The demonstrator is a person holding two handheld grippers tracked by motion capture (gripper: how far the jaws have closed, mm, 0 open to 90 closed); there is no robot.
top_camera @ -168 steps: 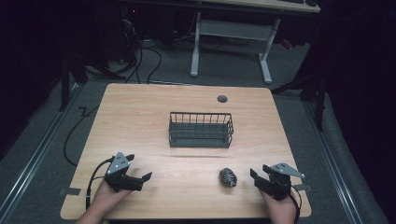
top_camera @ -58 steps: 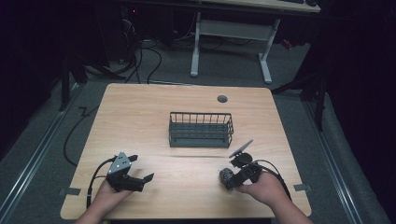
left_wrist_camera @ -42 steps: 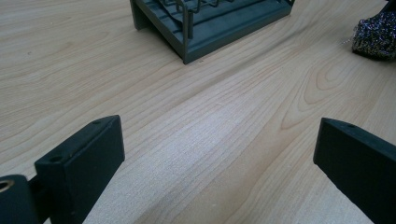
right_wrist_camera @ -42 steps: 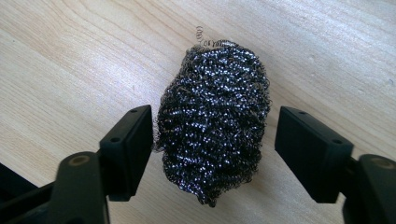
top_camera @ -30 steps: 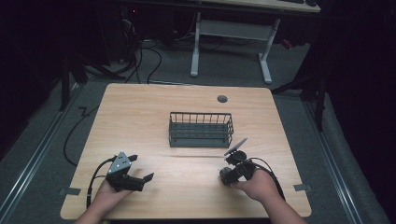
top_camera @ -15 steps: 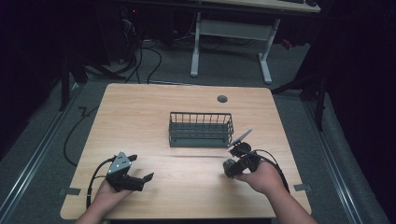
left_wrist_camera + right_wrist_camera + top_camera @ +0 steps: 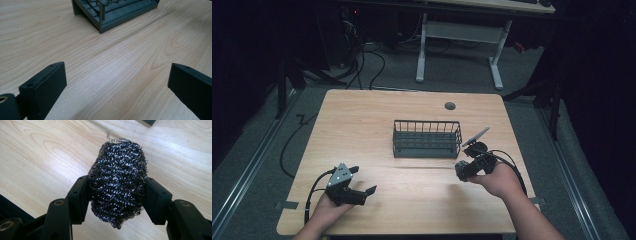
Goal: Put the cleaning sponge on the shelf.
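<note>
Right gripper fingers clamp the steel-wool scourer between them; wire basket likely awaits it. Left gripper fingers gape, empty.

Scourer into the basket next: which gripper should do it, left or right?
Right. The right gripper is shut on the scourer and, in the high view, sits just off the basket's right end. The left gripper is open, holds nothing, and rests at the table's near left.
</note>
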